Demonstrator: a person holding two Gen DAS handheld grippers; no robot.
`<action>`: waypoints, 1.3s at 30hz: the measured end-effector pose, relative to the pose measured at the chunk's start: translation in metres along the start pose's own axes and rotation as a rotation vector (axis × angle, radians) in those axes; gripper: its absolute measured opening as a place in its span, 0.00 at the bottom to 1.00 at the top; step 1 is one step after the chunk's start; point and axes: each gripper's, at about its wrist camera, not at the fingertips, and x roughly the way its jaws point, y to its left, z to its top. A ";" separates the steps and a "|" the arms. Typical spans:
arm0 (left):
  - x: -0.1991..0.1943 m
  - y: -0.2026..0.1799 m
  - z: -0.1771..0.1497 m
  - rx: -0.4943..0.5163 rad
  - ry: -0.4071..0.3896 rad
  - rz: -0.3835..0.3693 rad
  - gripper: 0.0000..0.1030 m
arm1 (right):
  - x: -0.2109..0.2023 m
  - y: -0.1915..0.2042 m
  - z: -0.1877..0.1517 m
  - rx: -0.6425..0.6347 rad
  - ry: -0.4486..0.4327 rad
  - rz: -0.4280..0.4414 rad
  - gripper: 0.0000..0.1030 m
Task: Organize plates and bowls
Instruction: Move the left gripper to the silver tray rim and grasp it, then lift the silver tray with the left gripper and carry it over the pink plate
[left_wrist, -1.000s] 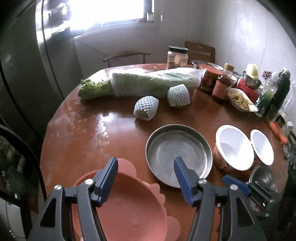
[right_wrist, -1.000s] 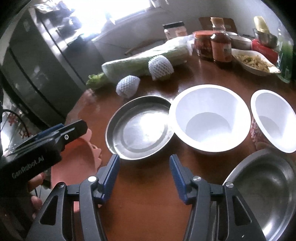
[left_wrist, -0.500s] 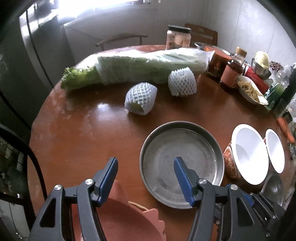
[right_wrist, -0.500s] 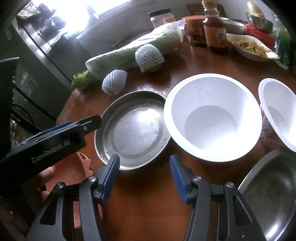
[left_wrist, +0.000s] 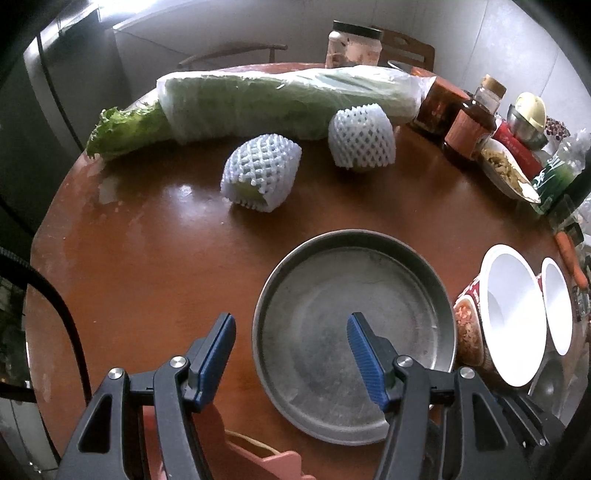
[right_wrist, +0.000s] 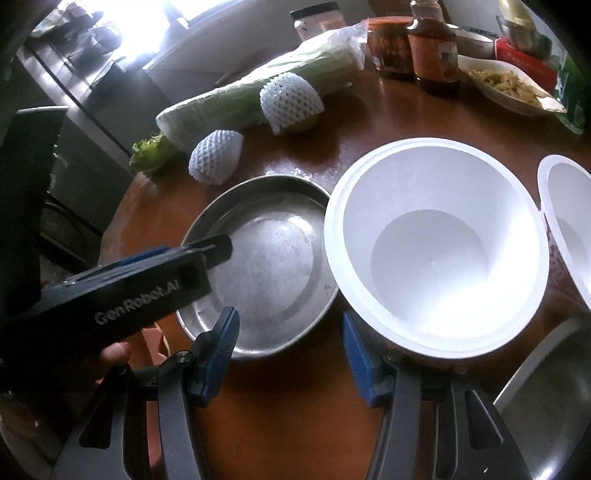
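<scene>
Your left gripper (left_wrist: 291, 345) has its jaws spread with nothing pinched: the left finger is over bare table (left_wrist: 155, 243), the right finger over the floor of the round metal pan (left_wrist: 354, 299), so the pan's near-left rim sits in the gap, no pad touching it as far as the left wrist view shows. Your right gripper (right_wrist: 290, 345) is also spread and empty; its left finger sits over the pan's near rim (right_wrist: 258, 266), its right finger at the near edge of the big white bowl (right_wrist: 436, 240), contact unclear. From the right wrist view your left gripper reaches in over the pan from the left, your fingers (right_wrist: 110, 354) visible under its body. The pan sits at the table's near middle, with the big white bowl just beside it on the right, its rim overlapping the pan's edge in view. A smaller white bowl (right_wrist: 569, 229) sits right beside the big one. A second metal dish (right_wrist: 546, 387) is at the near right, partly cut off. A pink scalloped plate (left_wrist: 266, 458) is at the near edge under your left gripper, mostly hidden. Further back: two foam-netted fruits (left_wrist: 260, 173), a bagged cabbage (left_wrist: 288, 99), jars and bottles (left_wrist: 469, 122).
</scene>
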 end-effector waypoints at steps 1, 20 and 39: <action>0.001 0.000 0.000 -0.001 0.001 -0.010 0.60 | 0.001 0.000 0.000 -0.003 -0.002 -0.001 0.56; -0.016 0.010 -0.007 -0.055 -0.037 -0.038 0.40 | -0.012 0.004 0.001 -0.034 -0.110 0.011 0.47; -0.088 0.022 -0.033 -0.066 -0.189 -0.017 0.40 | -0.062 0.036 -0.013 -0.110 -0.227 0.058 0.46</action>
